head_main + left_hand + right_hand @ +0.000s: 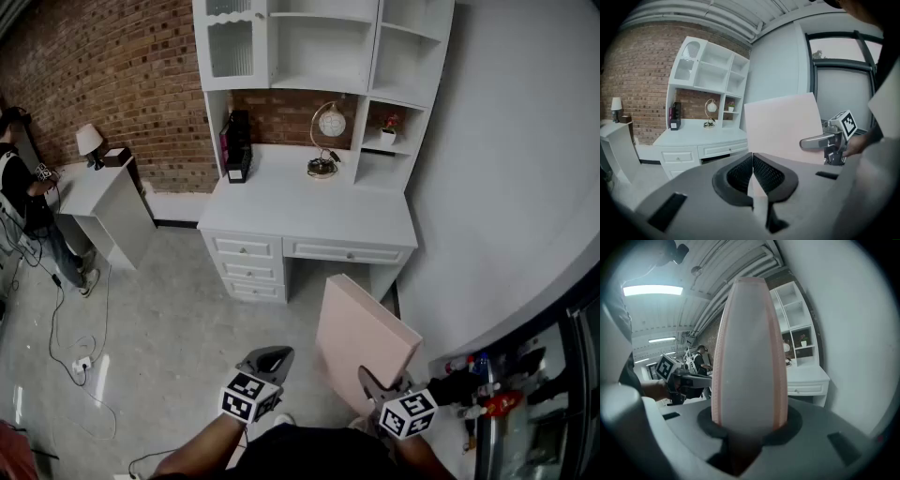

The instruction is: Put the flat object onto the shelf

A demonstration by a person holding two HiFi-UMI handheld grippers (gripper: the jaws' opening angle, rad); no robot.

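Observation:
A flat pale pink board [364, 339] is held upright in front of me, over the floor before the white desk [309, 211]. My right gripper [377, 386] is shut on its lower edge; in the right gripper view the board [749, 352] stands edge-on between the jaws and fills the middle. My left gripper [267, 361] hangs to the left of the board, jaws shut with nothing between them [752, 172]. From the left gripper view I see the board's [783, 126] broad face and the right gripper [825, 140] on it. The white shelf unit [323, 47] rises above the desk.
On the desk stand a globe lamp [328, 127], dark books [237, 145] and a small potted plant [388, 128] in a cubby. A white side table [103, 202] with a lamp and a person [23, 202] stand at the left. Cables lie on the floor [75, 347]. A white wall [506, 169] runs along the right.

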